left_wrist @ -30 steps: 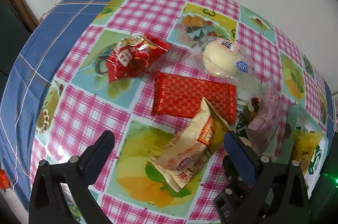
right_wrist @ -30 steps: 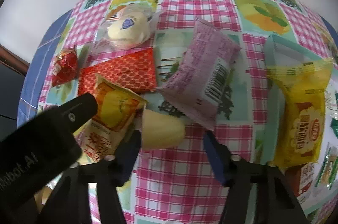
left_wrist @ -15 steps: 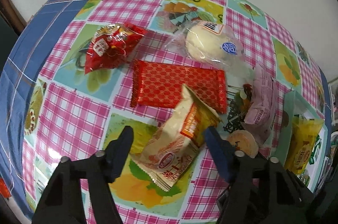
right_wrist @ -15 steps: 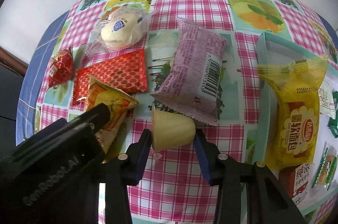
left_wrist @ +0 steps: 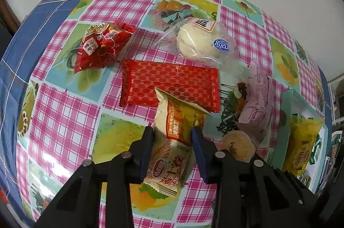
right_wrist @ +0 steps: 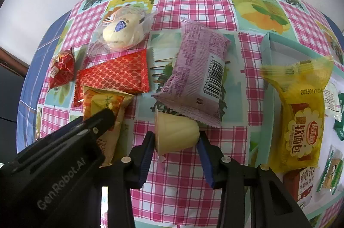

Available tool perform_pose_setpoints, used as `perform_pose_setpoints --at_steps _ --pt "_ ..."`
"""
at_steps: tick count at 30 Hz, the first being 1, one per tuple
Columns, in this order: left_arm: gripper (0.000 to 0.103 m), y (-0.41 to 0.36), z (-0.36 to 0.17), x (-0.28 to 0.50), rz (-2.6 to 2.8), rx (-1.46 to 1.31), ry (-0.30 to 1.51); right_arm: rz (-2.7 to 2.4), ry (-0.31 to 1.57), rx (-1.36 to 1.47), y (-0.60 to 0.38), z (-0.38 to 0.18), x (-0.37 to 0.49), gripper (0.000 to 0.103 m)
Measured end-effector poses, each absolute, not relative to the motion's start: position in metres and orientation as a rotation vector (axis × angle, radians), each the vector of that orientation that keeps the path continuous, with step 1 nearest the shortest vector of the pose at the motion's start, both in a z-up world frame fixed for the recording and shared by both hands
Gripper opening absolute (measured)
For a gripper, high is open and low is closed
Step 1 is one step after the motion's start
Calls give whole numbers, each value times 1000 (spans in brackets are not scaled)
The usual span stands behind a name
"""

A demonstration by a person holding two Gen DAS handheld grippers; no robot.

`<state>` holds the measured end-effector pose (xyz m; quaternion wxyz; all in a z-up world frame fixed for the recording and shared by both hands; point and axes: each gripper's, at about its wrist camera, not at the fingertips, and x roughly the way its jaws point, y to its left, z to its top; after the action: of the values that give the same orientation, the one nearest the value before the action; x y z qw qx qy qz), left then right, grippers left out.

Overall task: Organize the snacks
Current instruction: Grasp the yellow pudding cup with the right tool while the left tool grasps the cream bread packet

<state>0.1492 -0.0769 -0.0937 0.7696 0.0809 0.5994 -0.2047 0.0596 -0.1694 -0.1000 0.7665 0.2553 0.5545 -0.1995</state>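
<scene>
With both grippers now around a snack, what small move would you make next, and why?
Probably lift both. The left gripper is shut on the beige packet; the right gripper is closing on the jelly cup. The teal box lies to the right.
</scene>
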Motion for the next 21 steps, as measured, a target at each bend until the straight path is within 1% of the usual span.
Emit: perform_pose_setpoints --at_steps 6,8,11,12,14,16,21 --pt "29 -76 -89 151 -455 152 1294 -427 1195 572 -170 -94 57 40" --pt "22 -74 -85 150 -463 147 1287 -424 1189 568 -171 -89 56 40" --pt "15 -72 -80 149 -466 147 1275 -415 1188 571 -171 -85 54 40" --pt "15 -72 -78 149 -468 144 1270 -412 1186 575 -171 -83 53 40" --pt "9 -71 -75 148 -471 141 1261 -409 1181 574 -172 -79 52 40" --pt "6 -73 -71 147 -474 131 1250 -405 1168 575 -173 -75 51 40" --pt "6 -73 -61 146 -482 135 1221 -398 1137 570 -174 -62 49 39"
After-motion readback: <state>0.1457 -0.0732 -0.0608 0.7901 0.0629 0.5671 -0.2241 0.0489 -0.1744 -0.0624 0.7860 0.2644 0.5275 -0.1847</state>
